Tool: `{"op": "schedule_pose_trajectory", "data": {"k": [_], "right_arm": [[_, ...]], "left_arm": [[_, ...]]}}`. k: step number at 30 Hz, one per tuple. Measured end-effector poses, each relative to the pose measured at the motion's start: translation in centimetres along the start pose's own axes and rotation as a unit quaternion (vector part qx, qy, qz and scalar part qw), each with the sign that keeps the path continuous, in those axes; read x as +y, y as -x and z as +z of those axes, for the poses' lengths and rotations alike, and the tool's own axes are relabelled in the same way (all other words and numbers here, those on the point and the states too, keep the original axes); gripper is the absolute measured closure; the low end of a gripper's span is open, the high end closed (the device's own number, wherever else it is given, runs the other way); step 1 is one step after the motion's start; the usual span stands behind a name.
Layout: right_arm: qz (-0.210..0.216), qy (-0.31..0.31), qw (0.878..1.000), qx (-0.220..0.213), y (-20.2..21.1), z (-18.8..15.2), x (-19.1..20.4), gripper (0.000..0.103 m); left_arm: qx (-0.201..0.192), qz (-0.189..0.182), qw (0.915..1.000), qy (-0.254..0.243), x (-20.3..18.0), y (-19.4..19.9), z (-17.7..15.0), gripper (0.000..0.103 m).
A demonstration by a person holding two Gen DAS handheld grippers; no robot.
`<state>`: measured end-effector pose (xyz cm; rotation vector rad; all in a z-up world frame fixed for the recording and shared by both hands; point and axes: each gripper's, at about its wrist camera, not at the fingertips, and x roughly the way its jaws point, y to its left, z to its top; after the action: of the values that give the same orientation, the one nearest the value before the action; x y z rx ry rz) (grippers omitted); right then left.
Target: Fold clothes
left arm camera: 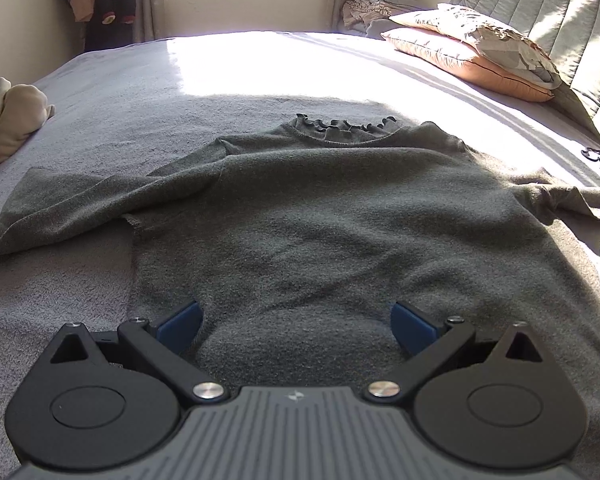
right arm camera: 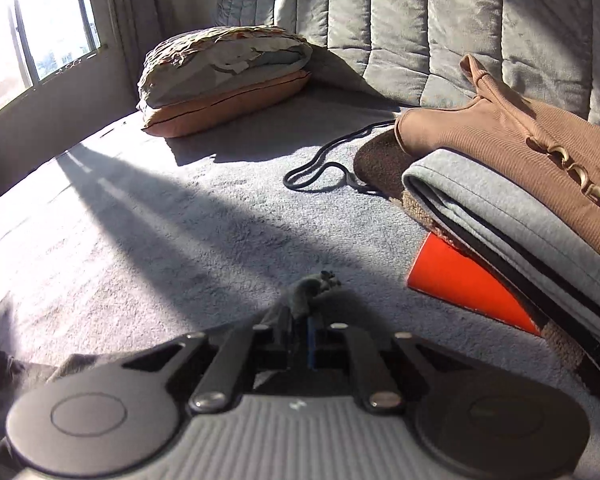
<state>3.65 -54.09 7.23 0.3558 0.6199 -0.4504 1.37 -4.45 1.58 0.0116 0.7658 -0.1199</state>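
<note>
Sweater [left arm camera: 300,216]: dark grey, spread flat on the bed [left arm camera: 100,92], frilled collar far from the camera.
Left gripper [left arm camera: 296,320]: fingers apart over the hem.
Right gripper [right arm camera: 306,320]: fingers clamped on a scrap of the sweater.
Left view only: beige bundle [left arm camera: 16,120].
Right view only: clothes stack [right arm camera: 520,184], cord [right arm camera: 324,160].
Both: pillows [right arm camera: 224,80].

A dark grey sweater [left arm camera: 300,216] of soft, fuzzy matt knit, with a frilled collar, lies on a bed [left arm camera: 100,100] covered in a nubbly grey fleece blanket. The left gripper [left arm camera: 296,320] is matt black plastic with blue pads and shiny metal pivot pins. The right gripper [right arm camera: 310,320] has the same finish. The headboard [right arm camera: 440,20] is quilted grey velvety cloth. A brown ribbed-cloth garment [right arm camera: 520,148] rests on smooth grey fabric; beneath it shows a smooth orange sheet [right arm camera: 460,280].
</note>
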Motion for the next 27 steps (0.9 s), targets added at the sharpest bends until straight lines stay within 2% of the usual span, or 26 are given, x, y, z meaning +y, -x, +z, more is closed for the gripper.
{"op": "schedule_pose_trajectory", "data": {"k": [3,4,6,10,11,13,14,15,17,19,21,24,27], "right_arm": [[0.002,-0.008,0.998,-0.061,3.4,1.6,0.7,0.096],[0.001,-0.011,0.998,-0.066,3.8,1.8,0.6,0.096],[-0.013,-0.002,0.998,-0.054,3.0,1.9,0.4,0.096],[-0.057,0.045,0.997,0.006,-0.2,0.3,0.4,0.094],[-0.064,0.052,0.996,0.016,-0.7,-0.1,0.3,0.09],[-0.046,0.047,0.998,0.008,0.4,0.0,0.5,0.07],[-0.028,0.048,0.998,0.007,1.4,-0.2,0.9,0.047],[-0.008,0.052,0.999,0.005,2.4,-0.4,1.4,0.044],[0.06,0.104,0.993,0.013,4.6,-1.3,3.4,0.044],[0.153,0.175,0.972,0.045,6.1,-2.9,5.9,0.044],[0.237,0.227,0.94,0.092,6.7,-5.2,8.2,0.044],[0.294,0.278,0.902,0.15,6.5,-9.0,10.8,0.049],[0.305,0.306,0.881,0.195,5.9,-12.1,12.0,0.061]], "left_arm": [[0.02,-0.017,0.9994,-0.021,-0.1,0.7,-0.3,0.0],[0.025,-0.023,0.999,-0.029,-0.2,1.0,-0.6,0.0],[0.033,-0.042,0.9979,-0.038,-0.2,1.6,-1.0,0.0],[0.031,-0.066,0.9971,-0.022,0.8,2.5,-1.2,0.0],[0.031,-0.067,0.9972,-0.011,1.3,2.6,-1.2,0.0],[0.032,-0.067,0.9971,0.018,2.1,2.8,-1.0,0.0],[0.033,-0.068,0.9966,0.032,2.5,2.8,-1.0,0.0],[0.035,-0.07,0.9962,0.04,2.7,2.9,-1.0,0.0],[0.038,-0.071,0.9956,0.048,2.9,3.4,-0.8,0.0],[0.039,-0.063,0.9961,0.047,3.3,4.2,-0.8,0.0],[0.035,-0.044,0.9975,0.043,4.0,5.3,-1.0,0.0],[0.024,-0.014,0.9984,0.05,6.1,6.5,-1.7,0.0],[0.034,-0.005,0.9965,0.076,8.7,6.5,-2.3,0.002]]}}
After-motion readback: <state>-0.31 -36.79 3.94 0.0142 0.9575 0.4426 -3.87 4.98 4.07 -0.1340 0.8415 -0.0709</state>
